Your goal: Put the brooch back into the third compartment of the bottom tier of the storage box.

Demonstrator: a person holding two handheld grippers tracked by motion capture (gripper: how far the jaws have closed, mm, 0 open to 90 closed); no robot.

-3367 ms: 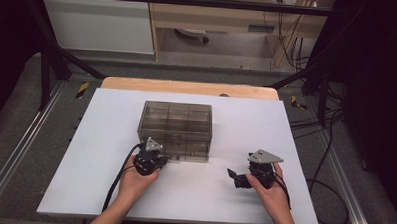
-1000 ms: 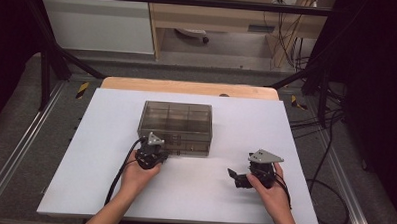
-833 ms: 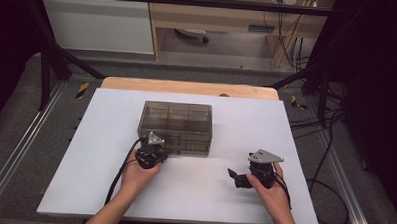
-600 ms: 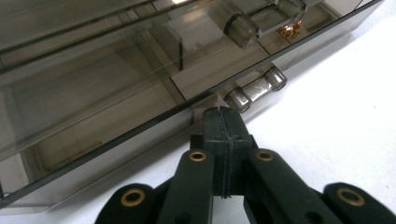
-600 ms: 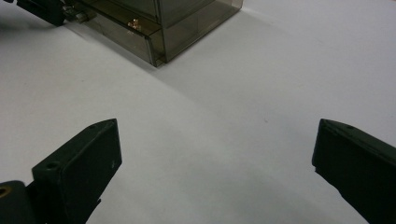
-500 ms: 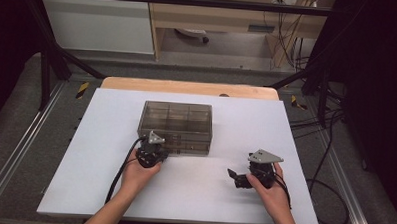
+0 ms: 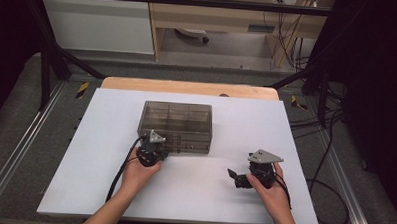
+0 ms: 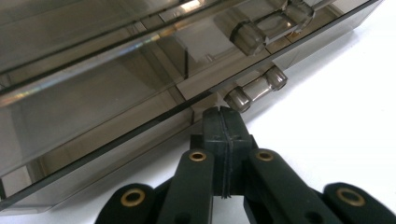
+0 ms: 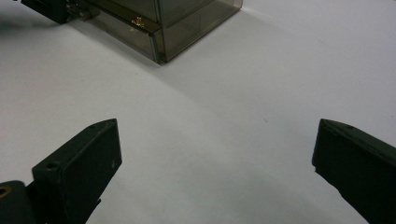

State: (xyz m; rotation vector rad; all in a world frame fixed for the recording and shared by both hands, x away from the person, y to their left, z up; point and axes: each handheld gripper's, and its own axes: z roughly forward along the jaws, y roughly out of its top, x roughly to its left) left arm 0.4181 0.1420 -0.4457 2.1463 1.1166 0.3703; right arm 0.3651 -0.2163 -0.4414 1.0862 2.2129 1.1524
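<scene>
A smoky, see-through drawer box (image 7: 176, 118) stands on the white tabletop (image 7: 94, 188), left of centre. My left gripper (image 7: 158, 143) is right at the box's front face, towards its left end. In the left gripper view its jaws (image 8: 223, 116) are pressed together with nothing between them. Their tip is just short of the lower drawer's clear knob (image 8: 256, 87). My right gripper (image 7: 236, 177) rests on the table to the right, apart from the box. Its jaws (image 9: 215, 140) stand wide open over bare table. The box corner (image 9: 187, 18) lies farther off in that view.
A wooden strip (image 7: 187, 86) edges the far side of the tabletop. Dark frame legs and cables (image 7: 325, 146) lie on the floor to the right. Each gripper trails a black cable (image 7: 122, 169) towards the person. Open white surface surrounds the box.
Since the earliest frame my left gripper has edged a little closer to the box's front. Over the last second nothing has visibly moved.
</scene>
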